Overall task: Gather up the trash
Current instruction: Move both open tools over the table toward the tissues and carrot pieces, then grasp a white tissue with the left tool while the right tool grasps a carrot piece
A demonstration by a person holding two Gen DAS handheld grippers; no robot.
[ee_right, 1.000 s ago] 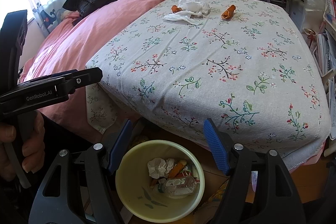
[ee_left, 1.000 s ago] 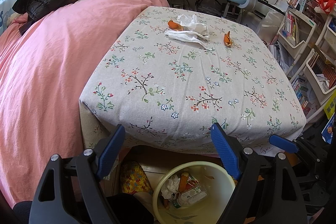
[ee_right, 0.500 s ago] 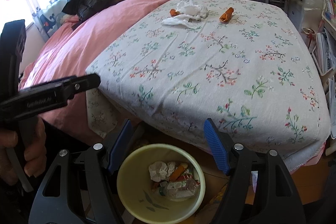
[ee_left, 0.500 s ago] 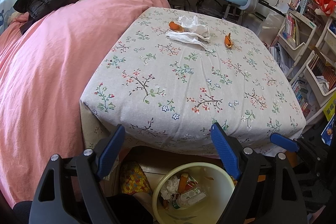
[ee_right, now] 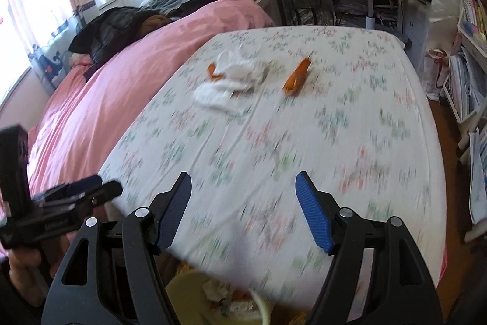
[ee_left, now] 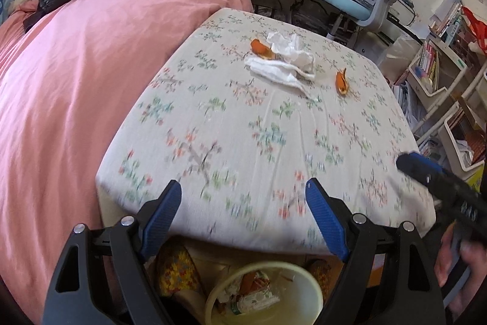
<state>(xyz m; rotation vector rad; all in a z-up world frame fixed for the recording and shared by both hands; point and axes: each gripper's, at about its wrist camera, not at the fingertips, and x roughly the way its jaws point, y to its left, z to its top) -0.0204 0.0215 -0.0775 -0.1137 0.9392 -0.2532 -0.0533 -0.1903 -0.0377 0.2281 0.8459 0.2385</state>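
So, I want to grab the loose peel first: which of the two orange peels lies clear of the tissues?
The right-hand orange peel, lying alone on the floral tablecloth. The other peel sits against the crumpled white tissues.

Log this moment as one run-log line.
left tongs: open, empty | right tongs: open, empty | table: tissues, two orange peels | bin: part full

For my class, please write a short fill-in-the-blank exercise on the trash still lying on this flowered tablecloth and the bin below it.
1. The orange peels left on the tablecloth number ____.
2. The crumpled tissues are ____ in colour.
3. The bin stands ____ the table's near edge.
4. Both the left gripper and the right gripper hold ____.

Missing words: two; white; below; nothing
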